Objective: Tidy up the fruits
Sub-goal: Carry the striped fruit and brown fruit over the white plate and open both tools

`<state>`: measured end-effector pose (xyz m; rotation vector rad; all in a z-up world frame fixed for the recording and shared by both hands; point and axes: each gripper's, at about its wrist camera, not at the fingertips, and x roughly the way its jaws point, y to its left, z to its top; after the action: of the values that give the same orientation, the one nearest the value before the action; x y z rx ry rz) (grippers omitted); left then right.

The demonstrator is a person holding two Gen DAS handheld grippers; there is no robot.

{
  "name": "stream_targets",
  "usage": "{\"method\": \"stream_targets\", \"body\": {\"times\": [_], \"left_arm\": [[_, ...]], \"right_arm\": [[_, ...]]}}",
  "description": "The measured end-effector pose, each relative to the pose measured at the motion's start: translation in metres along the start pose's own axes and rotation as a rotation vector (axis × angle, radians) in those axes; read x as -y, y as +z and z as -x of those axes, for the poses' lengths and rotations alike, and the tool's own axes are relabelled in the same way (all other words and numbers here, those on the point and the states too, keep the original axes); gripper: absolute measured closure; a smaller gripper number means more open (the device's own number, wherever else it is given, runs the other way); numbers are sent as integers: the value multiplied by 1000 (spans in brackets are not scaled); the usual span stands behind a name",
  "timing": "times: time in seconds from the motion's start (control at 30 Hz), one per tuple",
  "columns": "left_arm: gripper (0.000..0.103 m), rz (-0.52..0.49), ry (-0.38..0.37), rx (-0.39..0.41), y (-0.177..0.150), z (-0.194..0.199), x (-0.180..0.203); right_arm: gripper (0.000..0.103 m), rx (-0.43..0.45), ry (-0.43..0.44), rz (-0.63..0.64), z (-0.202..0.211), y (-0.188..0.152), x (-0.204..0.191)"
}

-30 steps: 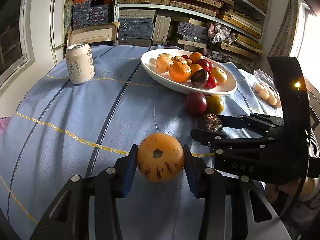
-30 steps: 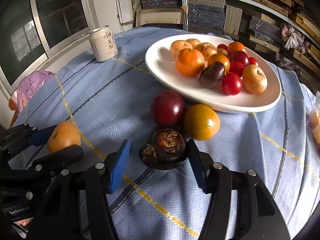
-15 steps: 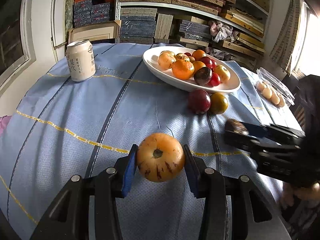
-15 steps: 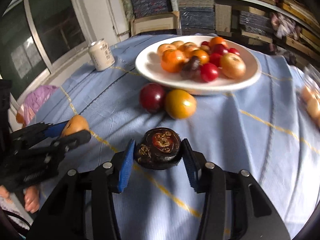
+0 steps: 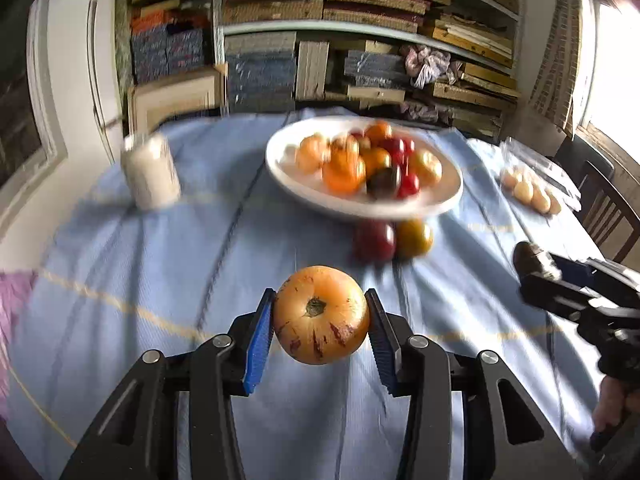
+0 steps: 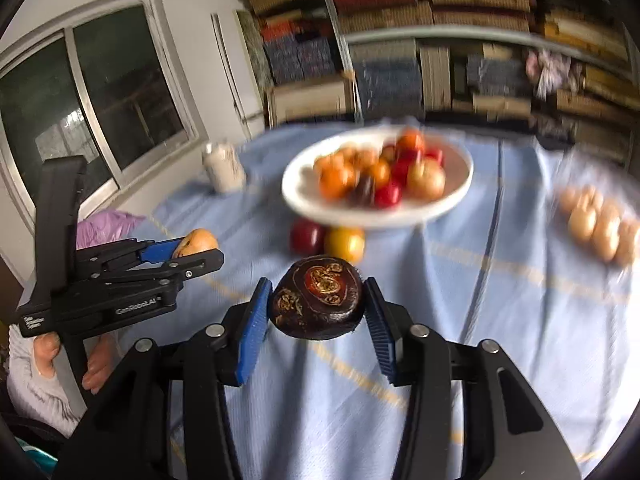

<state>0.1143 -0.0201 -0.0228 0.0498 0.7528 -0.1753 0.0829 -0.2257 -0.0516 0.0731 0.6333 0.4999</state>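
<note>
My left gripper [image 5: 321, 322] is shut on an orange-yellow streaked fruit [image 5: 321, 315], lifted above the blue cloth. My right gripper [image 6: 318, 303] is shut on a dark purple mangosteen [image 6: 318, 298], also held off the table. In the right wrist view the left gripper [image 6: 192, 249] appears at the left with its fruit [image 6: 198, 240]. The right gripper's fingers [image 5: 560, 280] show at the right of the left wrist view with the mangosteen [image 5: 528, 258]. A white bowl [image 5: 304, 192] of several fruits stands further back. A dark red fruit [image 5: 374, 240] and a yellow fruit [image 5: 414, 238] lie before it.
A white drink can [image 5: 150, 174] stands at the back left of the blue tablecloth [image 5: 160, 280]. A clear tray of eggs [image 5: 532, 194] lies at the right. Shelves of stacked books [image 5: 360, 40] rise behind the table. A person's hand [image 6: 96, 364] holds the left gripper's handle.
Both grippers have risen from the cloth with their fruits. The right gripper closed on the mangosteen, lifted it and drew back to the right, away from the two loose fruits.
</note>
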Motion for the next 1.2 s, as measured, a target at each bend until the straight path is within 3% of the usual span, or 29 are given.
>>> {"method": "stream_targets", "body": {"times": [0.2, 0.37, 0.67, 0.83, 1.2], "left_arm": [[58, -45, 48, 116, 77, 6, 5], [58, -27, 46, 130, 117, -22, 5], [58, 54, 27, 15, 128, -112, -13], [58, 44, 38, -18, 121, -131, -19], [58, 64, 31, -30, 115, -144, -24]], "right_arm": [[57, 173, -32, 35, 29, 78, 6], [57, 216, -61, 2, 7, 117, 25], [57, 55, -108, -49, -117, 135, 67], [57, -5, -119, -42, -164, 139, 77], [56, -61, -141, -12, -200, 132, 80]]}}
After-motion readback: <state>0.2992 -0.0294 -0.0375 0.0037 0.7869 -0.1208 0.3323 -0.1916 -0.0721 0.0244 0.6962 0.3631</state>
